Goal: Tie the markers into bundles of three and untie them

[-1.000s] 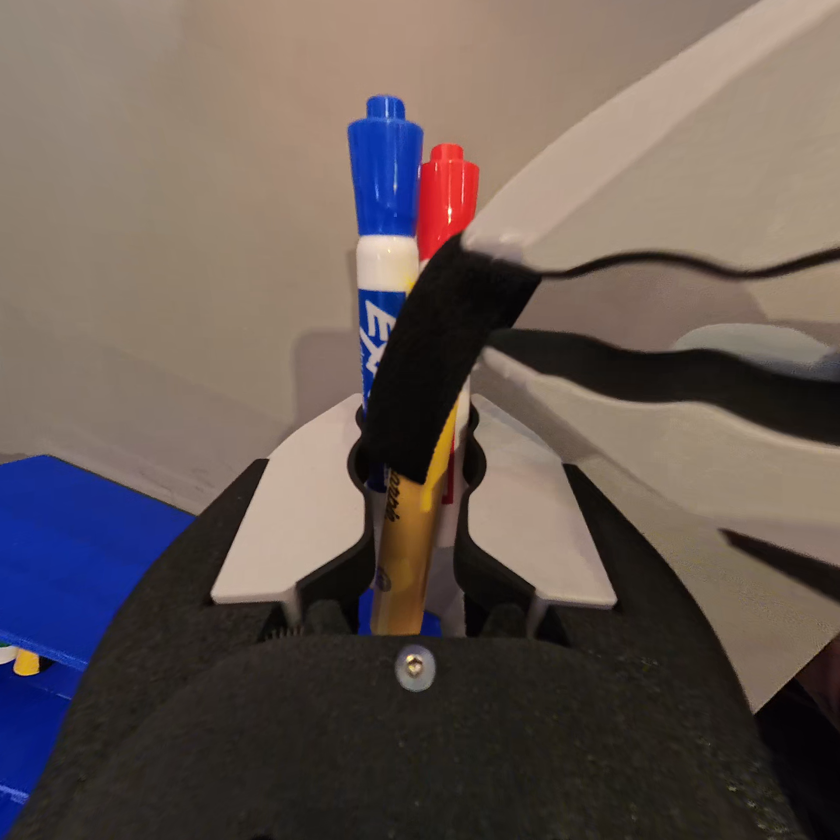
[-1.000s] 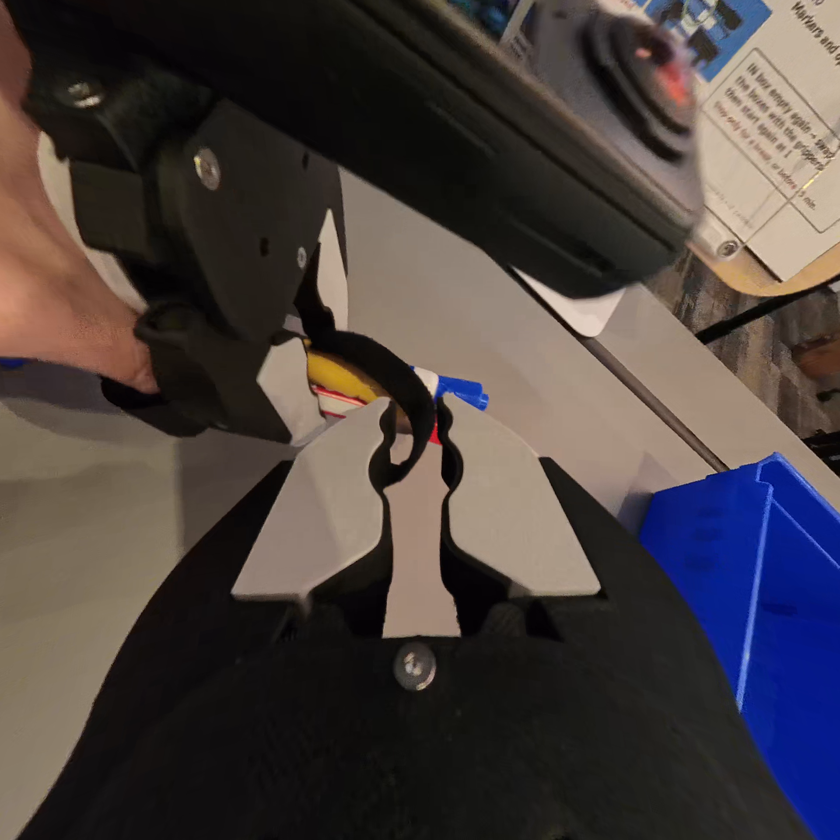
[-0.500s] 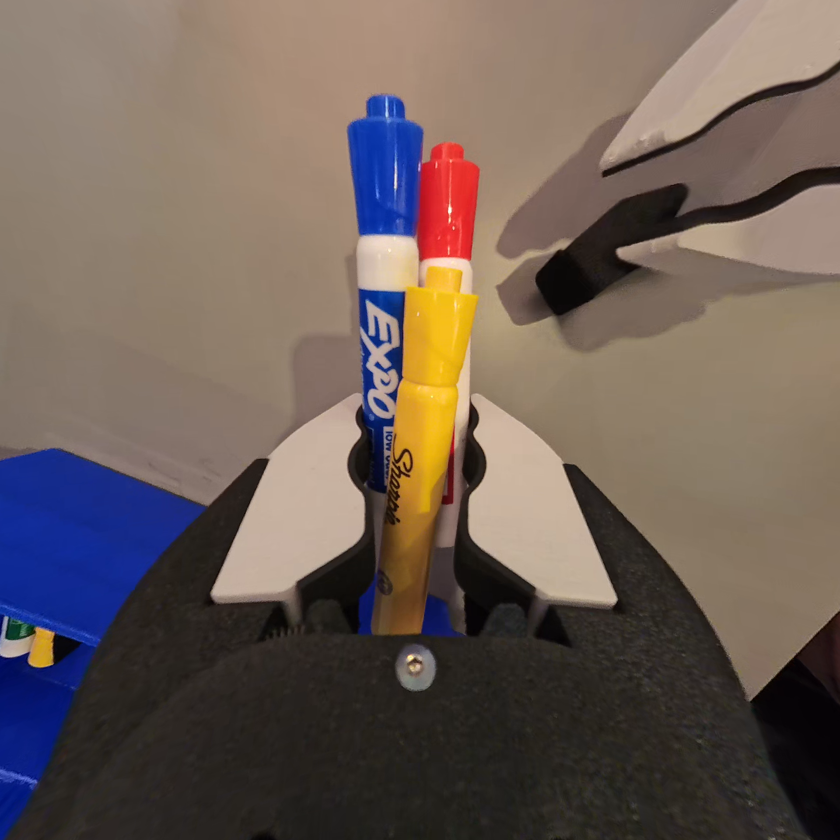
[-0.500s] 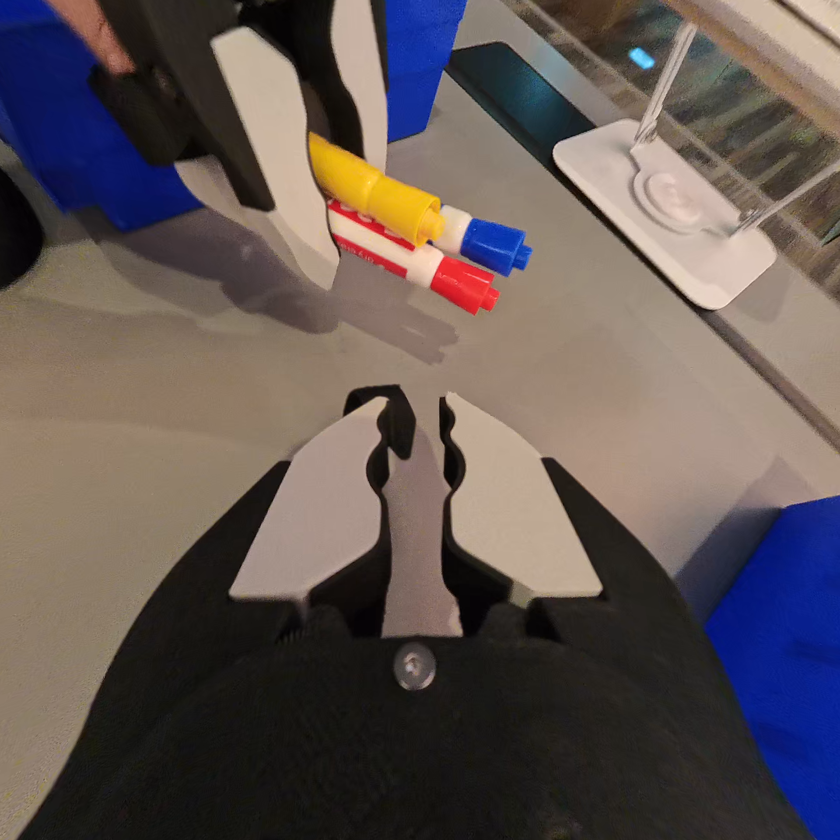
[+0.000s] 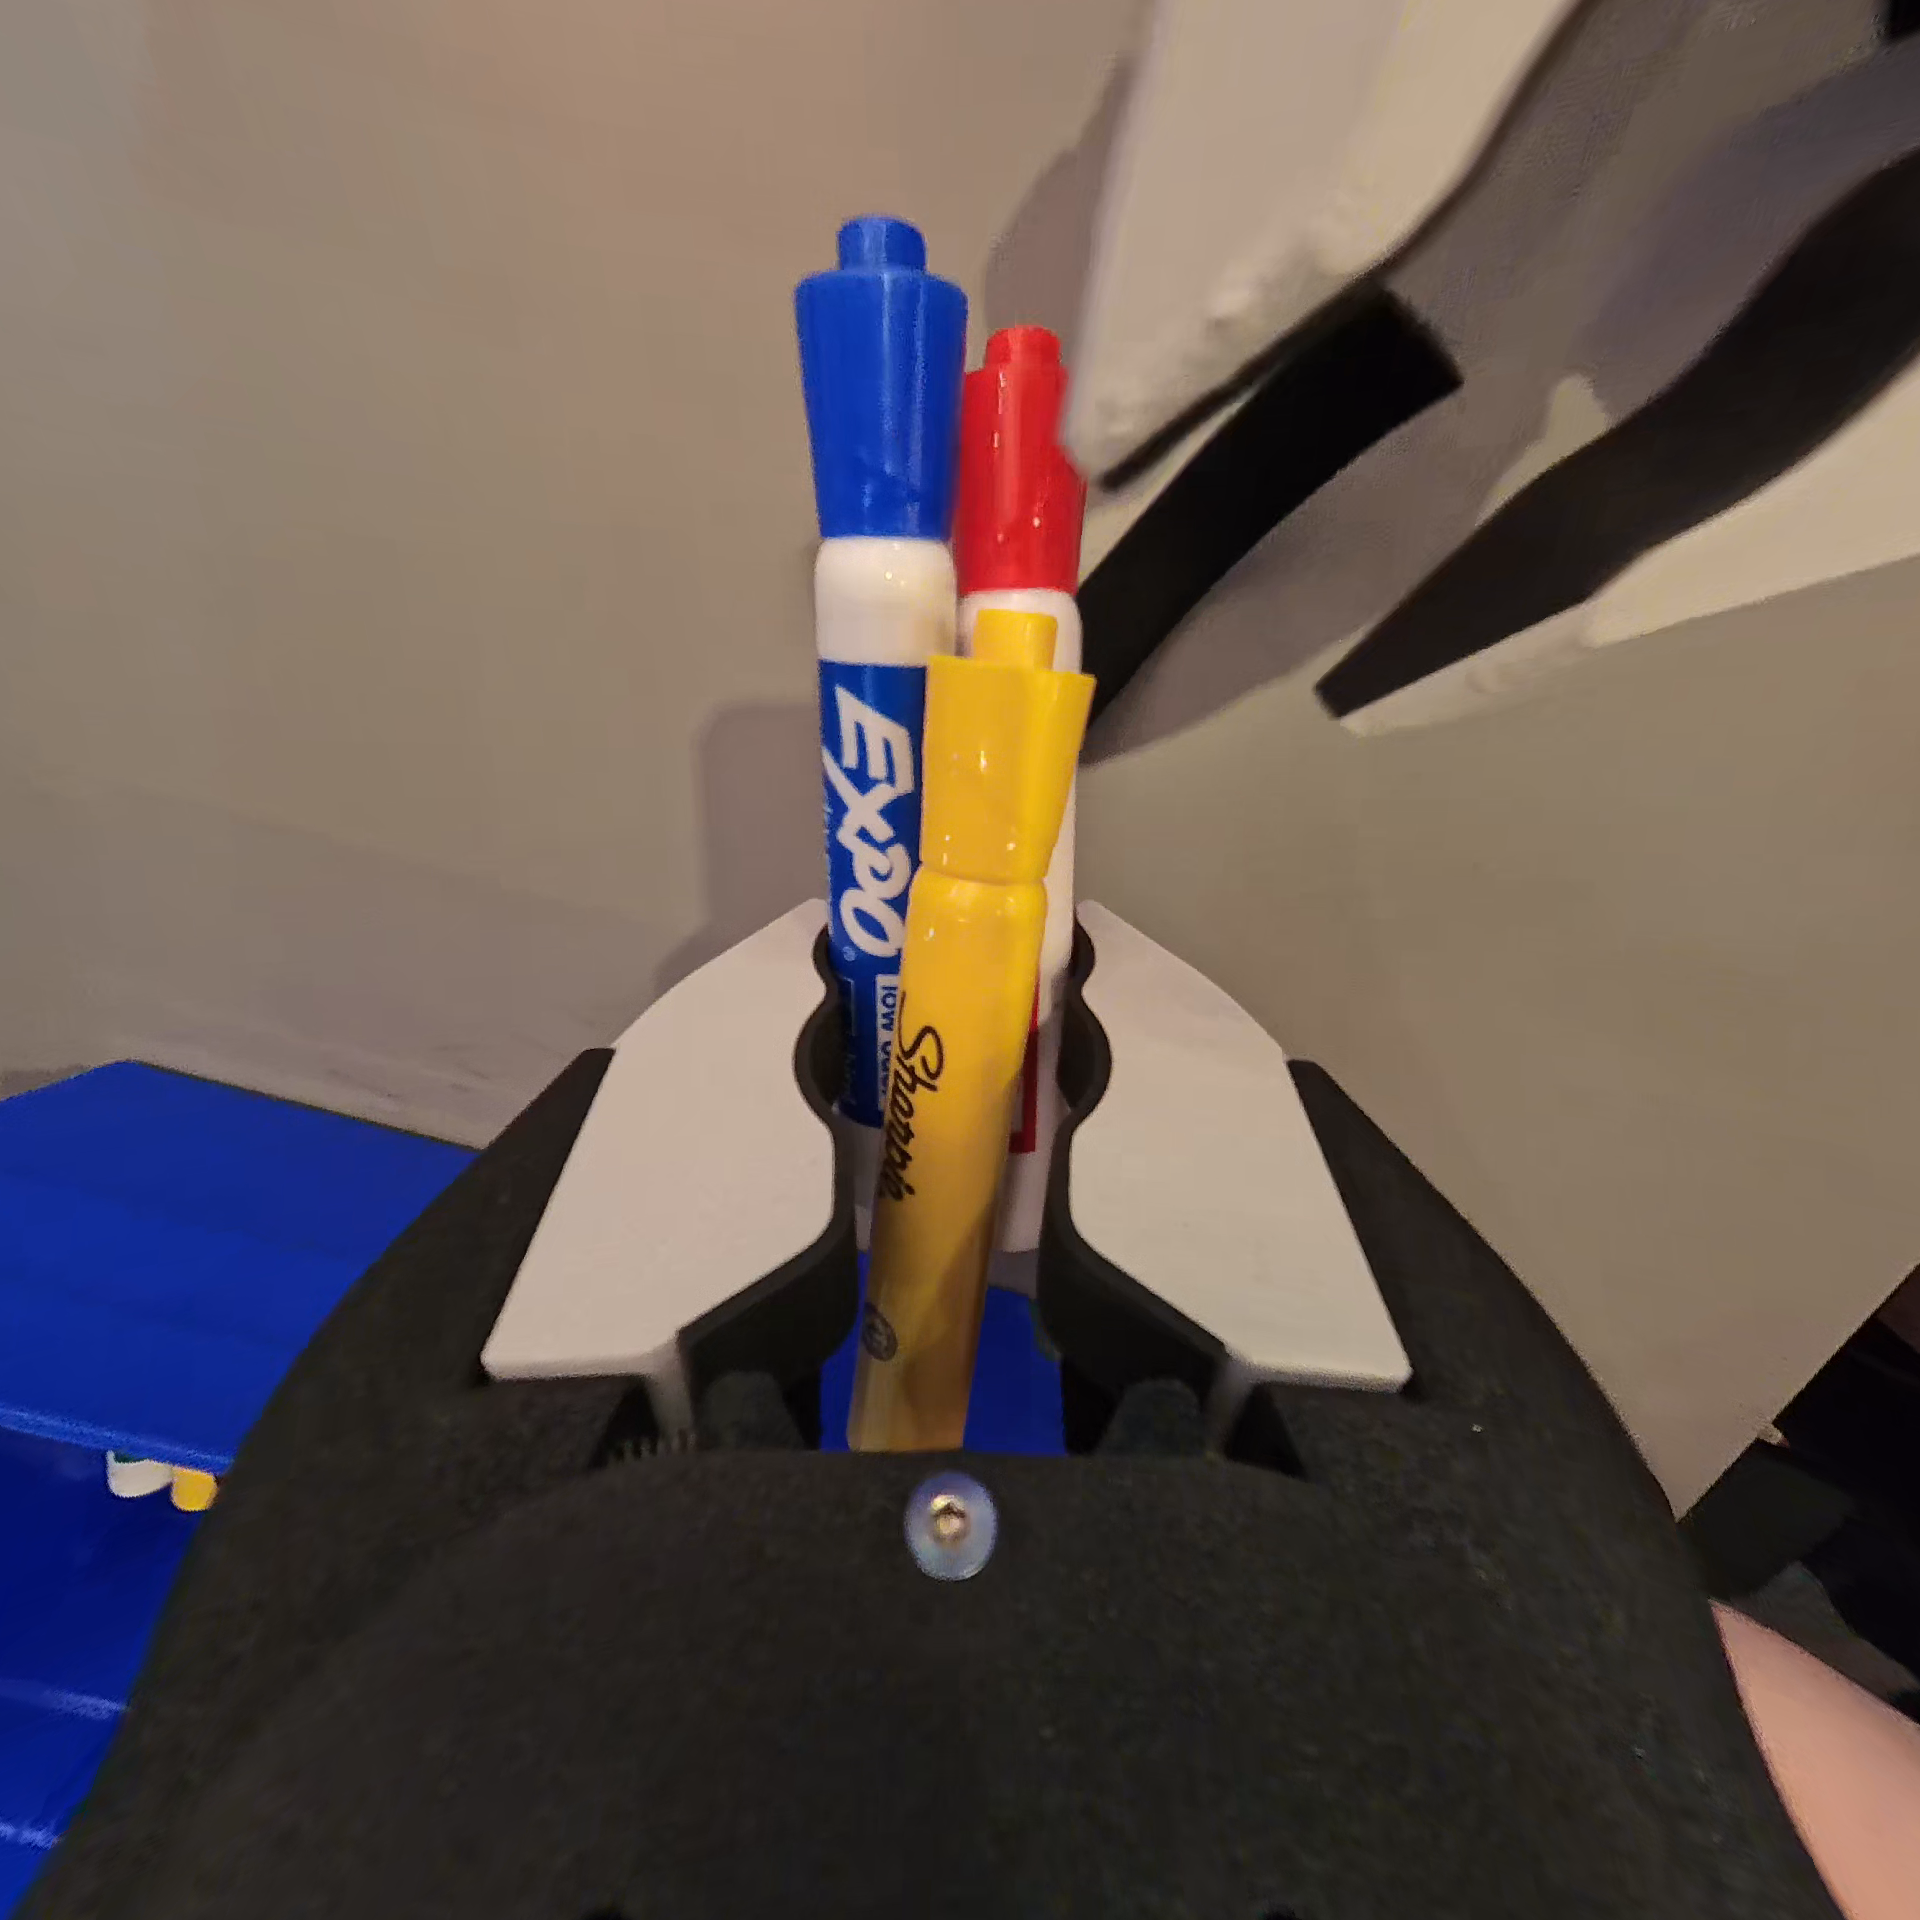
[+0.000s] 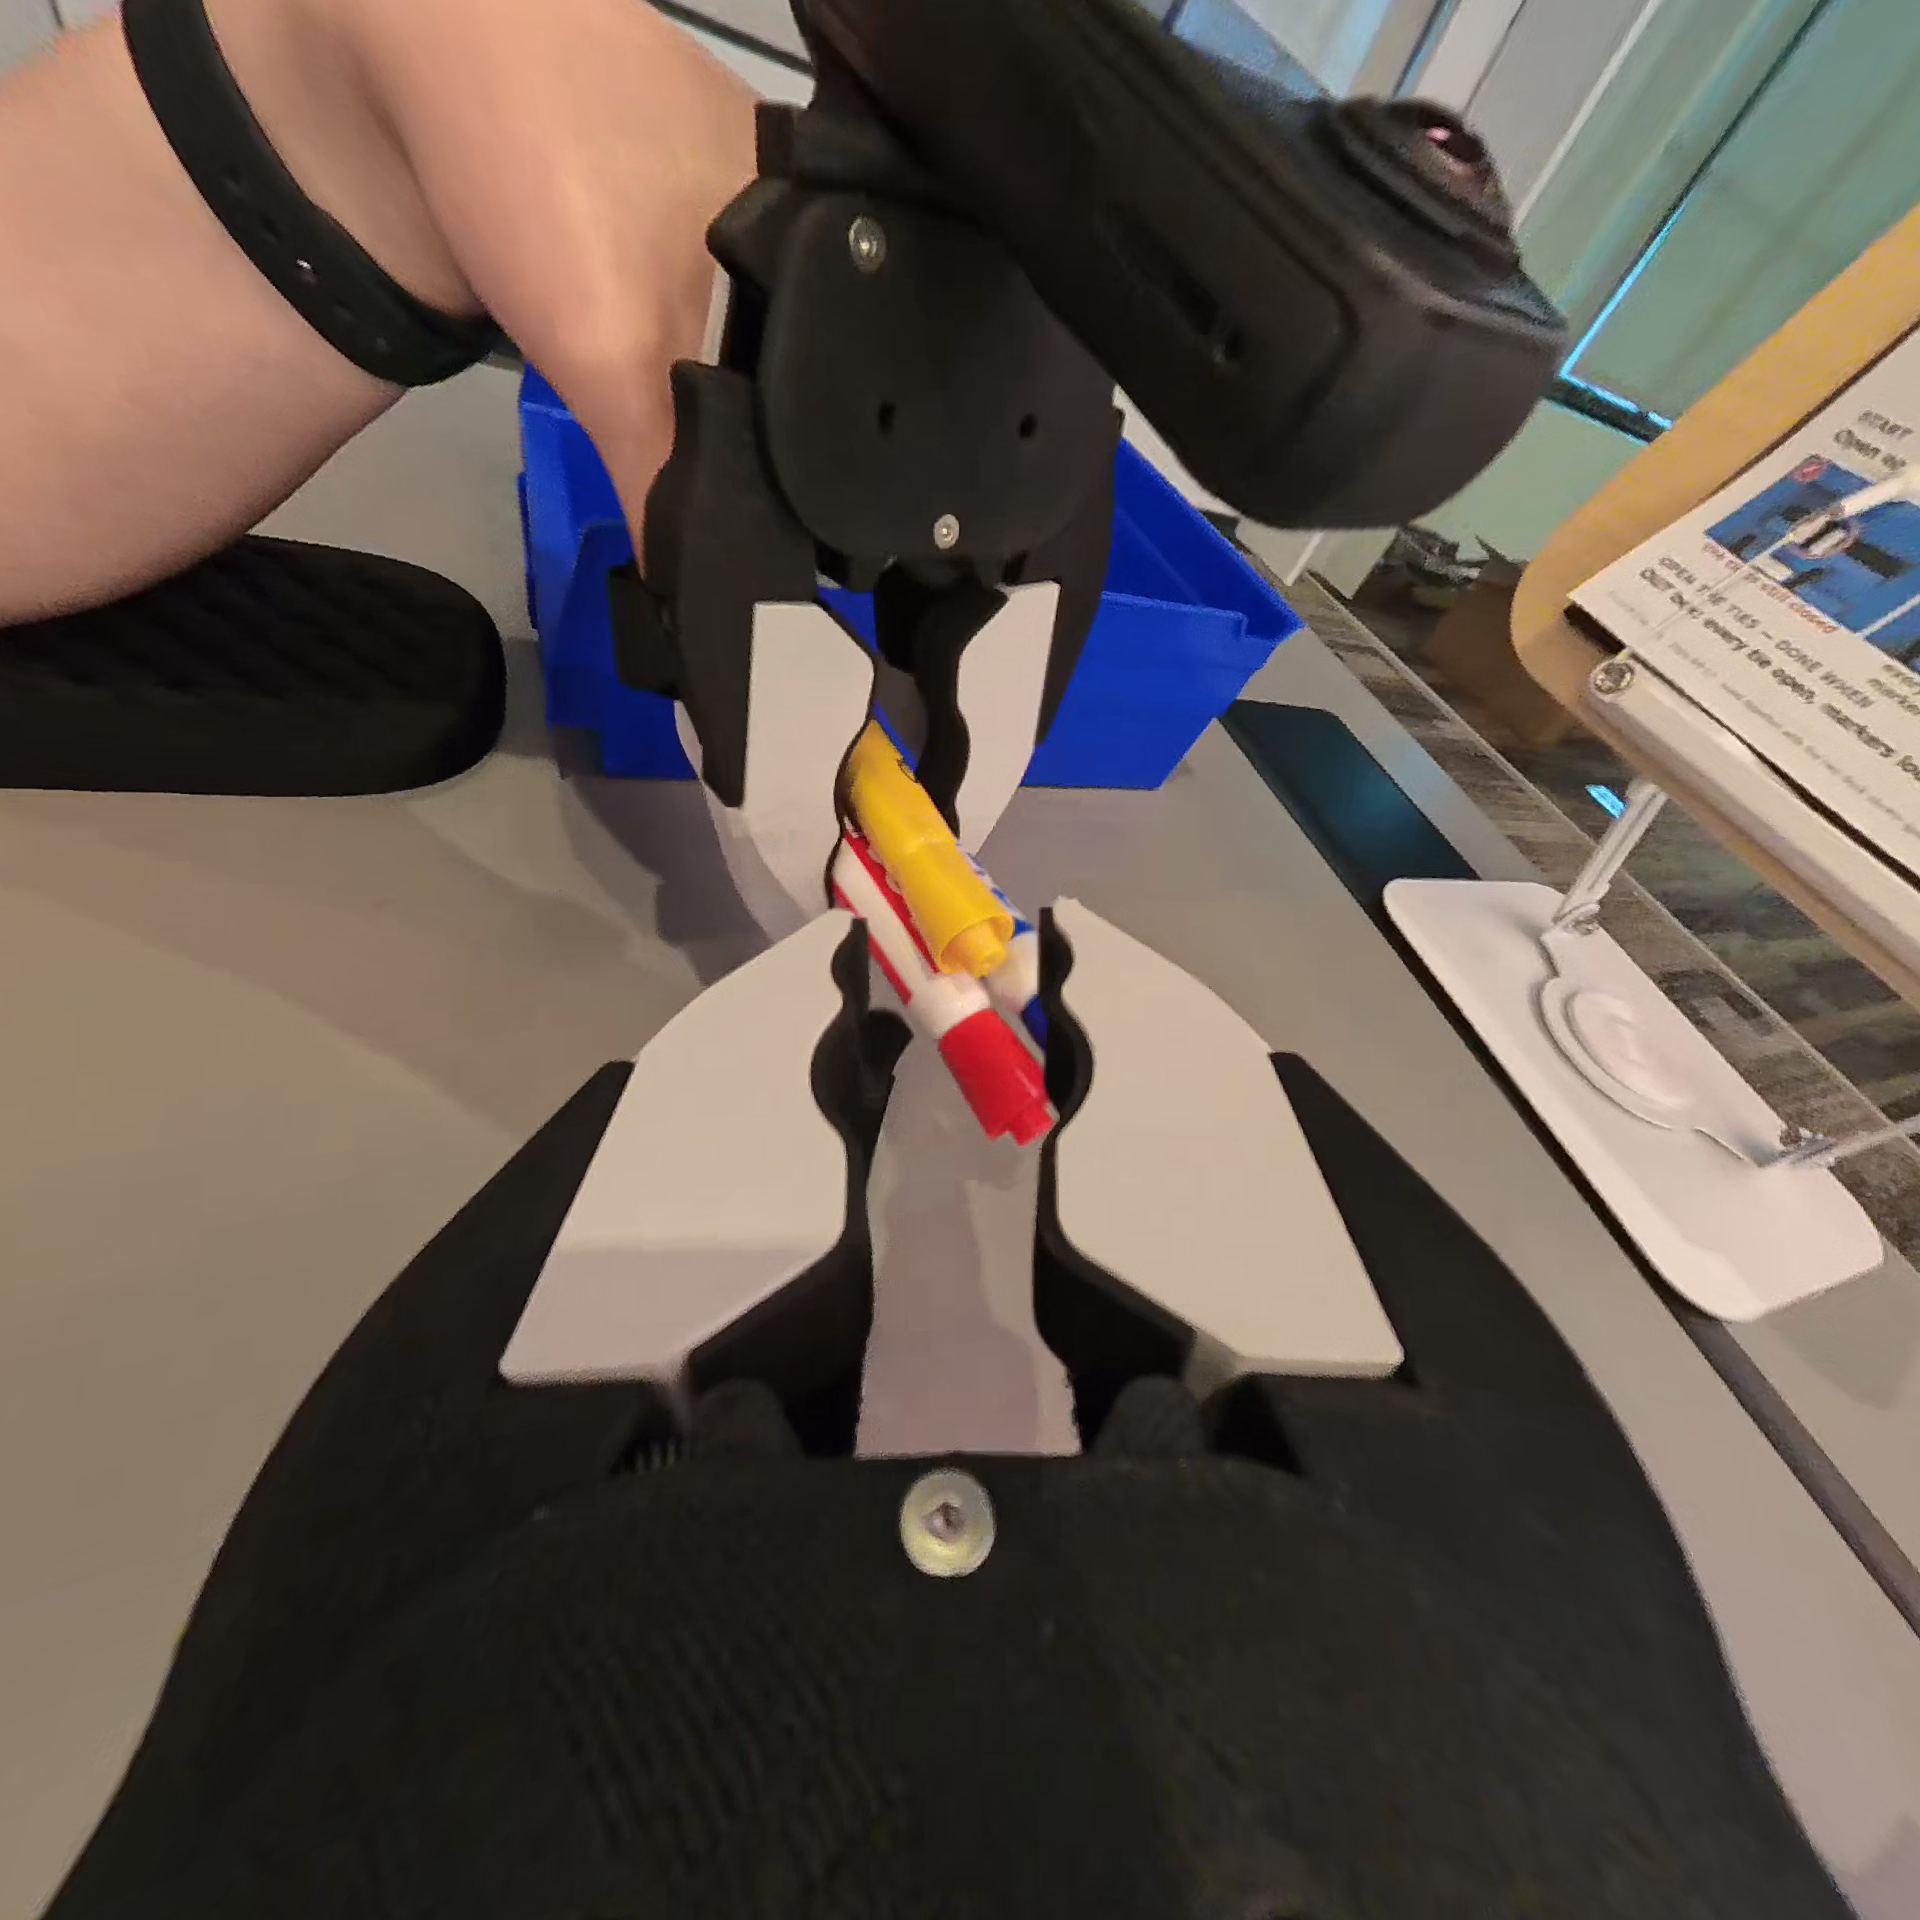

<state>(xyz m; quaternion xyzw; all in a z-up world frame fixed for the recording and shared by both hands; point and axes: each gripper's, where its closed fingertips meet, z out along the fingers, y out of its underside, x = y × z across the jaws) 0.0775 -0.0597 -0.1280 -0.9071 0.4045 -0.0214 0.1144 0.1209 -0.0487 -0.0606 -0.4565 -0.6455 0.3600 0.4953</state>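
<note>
My left gripper (image 5: 951, 925) is shut on three markers held side by side: a blue-capped one (image 5: 883, 416), a red-capped one (image 5: 1018, 468) and a yellow one (image 5: 987, 935). No strap is around them. In the right wrist view the left gripper (image 6: 883, 831) points the markers toward me. My right gripper (image 6: 951, 925) is open, with the red cap (image 6: 997, 1091) and the yellow marker (image 6: 925, 862) between its fingertips. In the left wrist view the right gripper (image 5: 1216, 592) sits at the upper right. A black strip (image 5: 1247, 499) lies along one finger's inner side; I cannot tell whether it is the strap.
A blue bin (image 6: 1143, 665) stands behind the left gripper on the grey table (image 6: 260, 1039); it also shows in the left wrist view (image 5: 156, 1247). A white stand (image 6: 1621, 1091) holding a printed sheet is at the right. A black pad (image 6: 239, 665) and a person's arm are at the left. Spacing between my two grippers at the tips: around 8 cm.
The right gripper pulled the black strap off the markers and drew away. It has now come back to the marker caps with its jaws wider apart. The left gripper kept its hold.
</note>
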